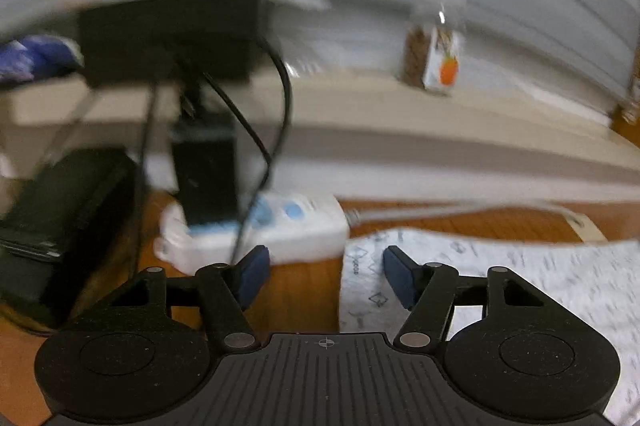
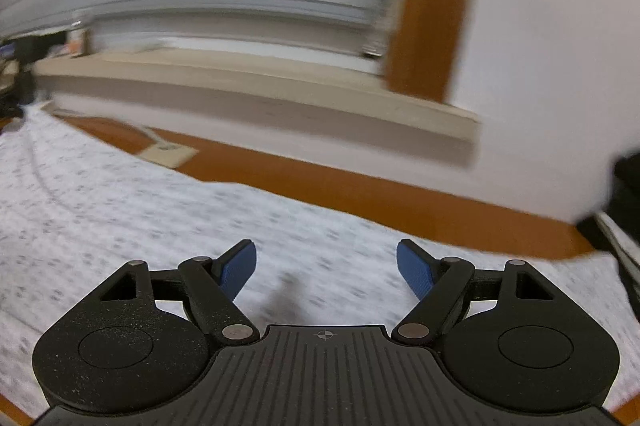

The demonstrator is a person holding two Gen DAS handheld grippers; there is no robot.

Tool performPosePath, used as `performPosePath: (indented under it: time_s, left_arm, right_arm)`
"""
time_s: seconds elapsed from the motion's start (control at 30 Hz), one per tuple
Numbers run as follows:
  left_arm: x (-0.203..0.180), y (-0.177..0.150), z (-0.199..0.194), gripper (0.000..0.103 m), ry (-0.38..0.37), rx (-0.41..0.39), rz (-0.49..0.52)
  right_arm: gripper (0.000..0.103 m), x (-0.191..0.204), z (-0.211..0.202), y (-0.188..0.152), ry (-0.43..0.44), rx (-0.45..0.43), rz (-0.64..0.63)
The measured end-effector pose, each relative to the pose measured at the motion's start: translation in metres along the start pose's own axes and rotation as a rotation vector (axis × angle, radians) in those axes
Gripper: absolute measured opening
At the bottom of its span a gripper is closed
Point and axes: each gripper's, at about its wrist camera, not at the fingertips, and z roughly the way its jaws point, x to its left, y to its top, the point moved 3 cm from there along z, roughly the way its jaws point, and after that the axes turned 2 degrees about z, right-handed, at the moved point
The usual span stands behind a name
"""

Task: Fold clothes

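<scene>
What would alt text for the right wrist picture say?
An open right gripper with blue fingertips hovers over a white patterned garment spread on an orange-brown table. Behind are a beige ledge and pale wall; the picture is motion-blurred.

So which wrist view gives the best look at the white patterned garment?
The right wrist view: the white patterned garment fills most of the lower frame, spread on the wooden surface under the open right gripper. The left wrist view catches only one edge and corner of it, blurred, at lower right.
</scene>
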Motion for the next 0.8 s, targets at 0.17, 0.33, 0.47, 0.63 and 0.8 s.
performPosePath:
  time_s: [0.17,0.33,0.47,0.63,0.8]
  left_arm:
    - [-0.035,0.004,-0.029,0.072,-0.07,-0.094,0.055]
    - [-0.102,0.0,-0.03,0.074,-0.316,-0.062,0.113]
    - [-0.148,-0.007,-0.018,0.077,-0.424,-0.025,0.159]
    - [-0.178,-0.027,-0.004,0.077,-0.471,0.028,0.216]
    - [-0.183,-0.039,0.013,0.077,-0.461,0.09,0.218]
  right_arm:
    - [0.057,-0.098,-0.026,-0.033,-0.202,0.007,0.177]
    - [0.05,-0.198,-0.066,-0.072,-0.384,-0.008,0.43]
    - [0.05,-0.236,-0.072,-0.087,-0.423,-0.029,0.553]
    - [0.05,-0.257,-0.057,-0.089,-0.453,-0.025,0.609]
    - [0.04,-0.272,-0.039,-0.089,-0.5,0.007,0.611]
